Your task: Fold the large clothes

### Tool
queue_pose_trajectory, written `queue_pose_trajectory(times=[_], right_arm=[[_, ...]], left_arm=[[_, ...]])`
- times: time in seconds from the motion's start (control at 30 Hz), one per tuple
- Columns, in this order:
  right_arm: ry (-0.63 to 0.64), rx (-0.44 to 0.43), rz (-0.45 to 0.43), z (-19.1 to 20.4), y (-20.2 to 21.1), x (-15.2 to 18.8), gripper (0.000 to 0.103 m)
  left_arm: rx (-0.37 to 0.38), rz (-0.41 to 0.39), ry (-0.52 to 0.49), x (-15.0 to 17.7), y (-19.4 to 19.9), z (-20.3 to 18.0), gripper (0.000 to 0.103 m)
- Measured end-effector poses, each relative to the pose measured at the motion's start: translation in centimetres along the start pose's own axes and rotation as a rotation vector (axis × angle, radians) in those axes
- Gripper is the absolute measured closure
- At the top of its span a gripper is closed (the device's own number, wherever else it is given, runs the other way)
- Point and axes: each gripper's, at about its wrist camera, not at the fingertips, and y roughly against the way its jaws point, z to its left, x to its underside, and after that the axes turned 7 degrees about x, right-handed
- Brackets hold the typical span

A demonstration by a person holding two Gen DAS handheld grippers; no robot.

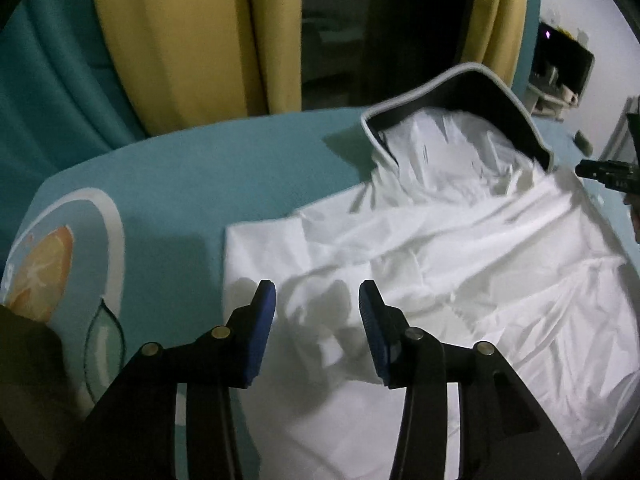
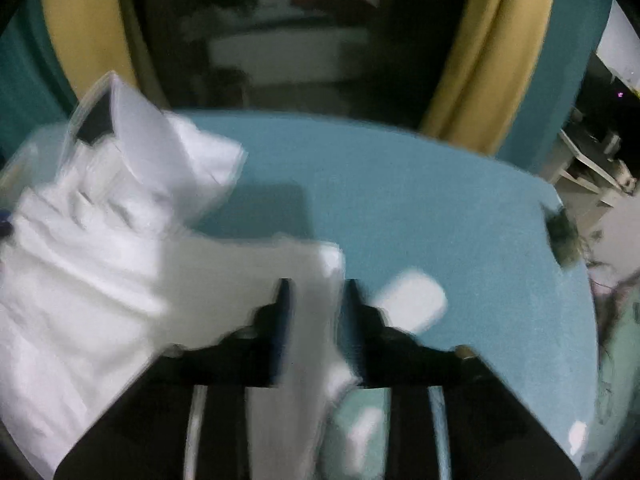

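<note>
Left wrist view: left tool [image 1: 317, 300] gapes empty over the limp, light white garment [image 1: 420, 248]; right tool [image 2: 316, 300] straddles its edge unclamped, so pinch hems

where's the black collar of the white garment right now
In the left wrist view the black collar with its grey edging stands up at the far end of the white garment, upper right, on the teal cloth before the yellow curtain.
</note>
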Motion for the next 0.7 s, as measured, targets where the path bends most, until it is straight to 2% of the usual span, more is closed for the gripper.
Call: queue_pose_trajectory(times=[0.03, 0.1, 0.2, 0.33, 0.4, 0.47, 0.5, 0.53, 0.57, 0.6, 0.63, 0.67, 0.7], right_arm=[[-0.006, -0.031, -0.028, 0.6, 0.2, -1.0, 0.035], [0.006, -0.046, -0.053, 2.2, 0.0, -2.8, 0.035], [0.006, -0.045, -0.045, 4.4, -2.2, -5.6, 0.035], [-0.069, -0.117, 0.092, 5.1, -6.8, -6.9, 0.035], [-0.09, -0.213, 0.194, 5.3, -9.2, -6.6, 0.033], [-0.065, -0.241, 0.155, 5.7, -9.0, -6.3, 0.032], [-0.059, -0.267, 0.168, 5.8, -9.2, -6.3, 0.032], [-0.048, -0.29, 0.162, 6.1, -9.2, -6.2, 0.035], [-0.003, -0.3, 0.153, 6.9, -9.1, -6.2, 0.042], [0.048, -0.295, 0.145, 7.5, -9.1, -6.2, 0.061], [0.109, -0.276, 0.134, 8.5, -9.2, -6.3, 0.072], [0.133, -0.27, 0.128, 8.9, -9.1, -6.4, 0.075], [0.162, -0.265, 0.116, 9.4, -8.9, -6.6, 0.083]], left_arm=[[-0.007, -0.006, -0.004, -0.3, 0.2, 0.2, 0.057], [-0.018, -0.009, -0.011, -1.1, 0.3, 0.3, 0.056], [-0.001, -0.015, -0.037, -2.8, 0.1, 0.5, 0.056], [-0.013, -0.01, -0.097, -6.8, -1.4, 0.4, 0.055], [-0.04, -0.019, -0.135, -8.7, -2.3, 0.0, 0.055], [-0.066, -0.022, -0.164, -10.1, -3.3, -0.4, 0.055], [-0.058, -0.027, -0.173, -10.6, -3.7, -0.6, 0.055], [-0.048, -0.028, -0.177, -11.0, -4.1, -0.7, 0.055], [-0.042, -0.029, -0.172, -11.5, -4.4, -0.5, 0.055], [-0.036, -0.031, -0.168, -11.8, -4.6, -0.5, 0.055], [-0.028, -0.03, -0.163, -12.1, -5.0, -0.3, 0.055], [-0.02, -0.026, -0.153, -12.4, -5.4, -0.2, 0.055], [-0.013, -0.025, -0.148, -12.6, -5.7, -0.1, 0.055]])
